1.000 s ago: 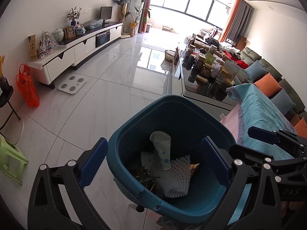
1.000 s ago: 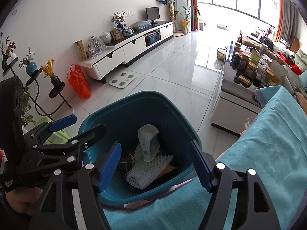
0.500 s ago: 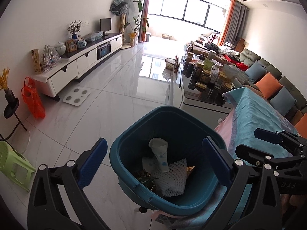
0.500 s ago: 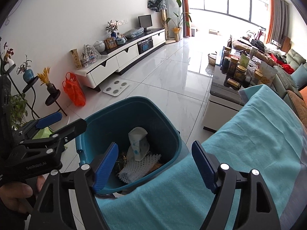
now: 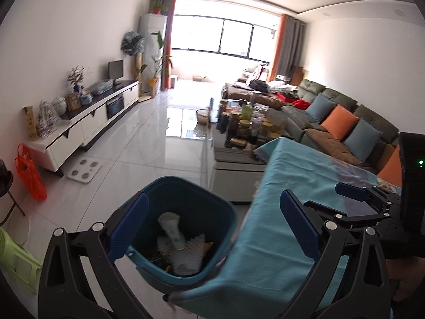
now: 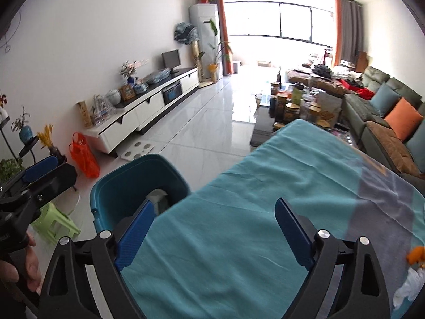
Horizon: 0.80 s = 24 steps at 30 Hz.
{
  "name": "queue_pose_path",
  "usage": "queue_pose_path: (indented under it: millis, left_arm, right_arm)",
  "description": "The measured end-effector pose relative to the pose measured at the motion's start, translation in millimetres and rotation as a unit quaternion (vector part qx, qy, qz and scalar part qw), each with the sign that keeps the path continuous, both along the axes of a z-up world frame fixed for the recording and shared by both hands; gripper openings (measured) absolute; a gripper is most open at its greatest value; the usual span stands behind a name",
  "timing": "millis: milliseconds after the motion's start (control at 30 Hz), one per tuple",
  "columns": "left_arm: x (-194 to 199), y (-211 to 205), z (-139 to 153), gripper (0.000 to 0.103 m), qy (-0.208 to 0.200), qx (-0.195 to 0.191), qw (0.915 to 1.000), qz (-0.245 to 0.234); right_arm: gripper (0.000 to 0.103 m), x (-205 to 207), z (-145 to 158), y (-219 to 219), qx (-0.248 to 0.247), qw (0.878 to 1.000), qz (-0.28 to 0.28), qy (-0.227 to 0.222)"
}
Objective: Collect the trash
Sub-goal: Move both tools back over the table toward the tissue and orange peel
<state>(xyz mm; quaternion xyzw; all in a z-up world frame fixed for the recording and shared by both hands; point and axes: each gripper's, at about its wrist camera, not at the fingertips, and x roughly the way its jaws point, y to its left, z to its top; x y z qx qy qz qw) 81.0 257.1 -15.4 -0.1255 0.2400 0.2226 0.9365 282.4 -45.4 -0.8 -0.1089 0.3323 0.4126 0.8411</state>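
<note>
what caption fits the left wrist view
Open left tool above a teal trash bin holding trash, beside a teal-covered table.

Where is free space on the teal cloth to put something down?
The teal tablecloth is bare between the open right gripper and its far edge. Scraps lie at its near right corner. The blue bin beside its left edge already holds trash.

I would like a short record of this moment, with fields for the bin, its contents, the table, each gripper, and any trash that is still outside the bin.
bin: teal bin on the floor, at the table's edge
bin contents: paper cup, white foam net, darker scraps
table: teal cloth over it
left gripper: open, empty, over bin and table edge
right gripper: open, empty, over the cloth
trash outside: orange scrap and white scrap on the cloth
</note>
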Motion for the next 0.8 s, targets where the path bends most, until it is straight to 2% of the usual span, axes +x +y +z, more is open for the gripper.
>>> queue_pose_path:
  millis: [33, 433, 667, 800]
  left_arm:
    - [2, -8, 3, 0.097, -0.003, 0.001, 0.9999, -0.01]
    - [38, -101, 16, 0.097, -0.013, 0.016, 0.9946, -0.102]
    - [56, -154, 13, 0.097, -0.022, 0.022, 0.9865, -0.16]
    - [65, -181, 5, 0.097, -0.019, 0.022, 0.9809, -0.192]
  right_arm:
    - [0.096, 1, 2, -11, 0.005, 1.0, -0.012, -0.006]
    - [0.096, 3, 12, -126, 0.053, 0.992, -0.111, -0.033]
    - [0.096, -4, 8, -193, 0.071, 0.98, -0.179, -0.044]
    - [0.096, -13, 0, -231, 0.086, 0.972, -0.214, -0.032]
